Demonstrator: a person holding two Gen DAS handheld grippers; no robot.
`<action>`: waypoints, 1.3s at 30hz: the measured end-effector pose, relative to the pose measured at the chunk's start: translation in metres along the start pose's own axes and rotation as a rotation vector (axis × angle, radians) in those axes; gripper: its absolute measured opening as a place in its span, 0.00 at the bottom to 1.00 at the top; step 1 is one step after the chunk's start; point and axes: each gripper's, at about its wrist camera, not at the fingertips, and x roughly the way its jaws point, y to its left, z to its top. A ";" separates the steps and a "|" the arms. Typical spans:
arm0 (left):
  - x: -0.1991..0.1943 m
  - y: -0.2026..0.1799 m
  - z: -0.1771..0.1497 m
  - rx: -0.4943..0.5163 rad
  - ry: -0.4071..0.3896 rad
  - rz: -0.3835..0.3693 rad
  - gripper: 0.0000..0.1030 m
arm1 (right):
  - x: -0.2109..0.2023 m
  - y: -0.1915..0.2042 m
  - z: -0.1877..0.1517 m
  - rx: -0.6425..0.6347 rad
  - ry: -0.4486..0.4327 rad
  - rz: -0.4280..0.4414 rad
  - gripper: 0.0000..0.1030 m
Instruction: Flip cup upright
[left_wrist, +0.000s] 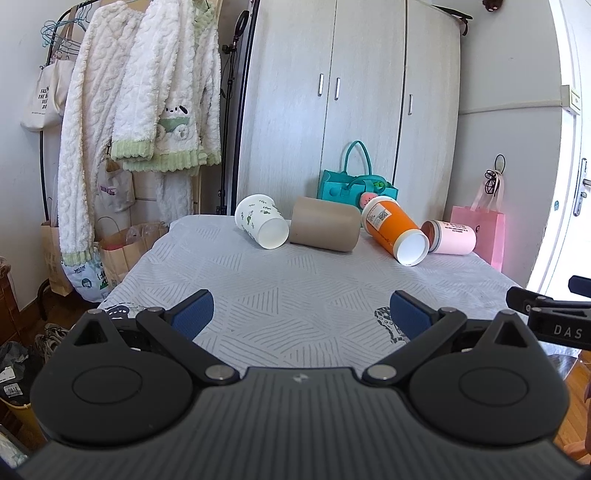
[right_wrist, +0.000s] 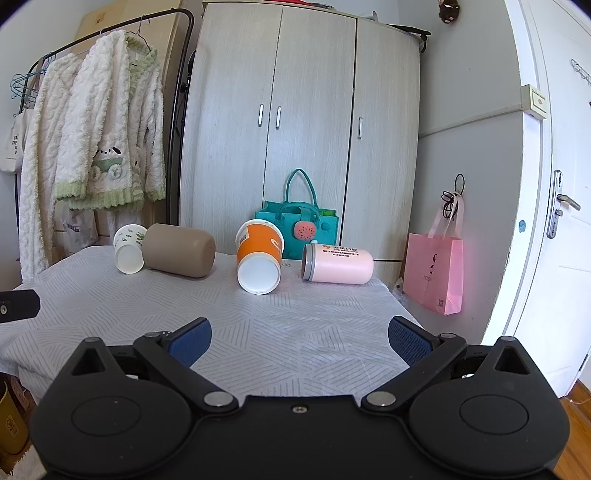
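Several cups lie on their sides along the far edge of the table (left_wrist: 295, 295): a white cup with green print (left_wrist: 260, 219) (right_wrist: 129, 248), a brown cup (left_wrist: 325, 229) (right_wrist: 179, 250), an orange cup with a white inside (left_wrist: 395, 229) (right_wrist: 258, 254), and a pink cup (left_wrist: 448, 237) (right_wrist: 338, 265). My left gripper (left_wrist: 301, 314) is open and empty over the near part of the table. My right gripper (right_wrist: 299, 341) is open and empty, also well short of the cups. Its tip shows in the left wrist view (left_wrist: 546, 306).
A patterned white cloth covers the table (right_wrist: 258, 332). A teal bag (right_wrist: 295, 225) stands behind the cups by the wardrobe (right_wrist: 295, 110). A pink paper bag (right_wrist: 434, 269) hangs at the right. A clothes rack with robes (left_wrist: 140, 110) stands at the left.
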 end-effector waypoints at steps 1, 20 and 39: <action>0.000 0.000 0.000 0.000 0.002 0.001 1.00 | 0.000 0.000 0.000 0.000 0.002 0.000 1.00; 0.005 0.002 0.000 0.001 0.104 0.027 1.00 | 0.002 -0.001 0.001 0.027 0.039 0.051 1.00; 0.053 -0.077 0.081 0.348 0.088 -0.003 1.00 | 0.020 -0.092 0.050 0.071 -0.027 0.276 1.00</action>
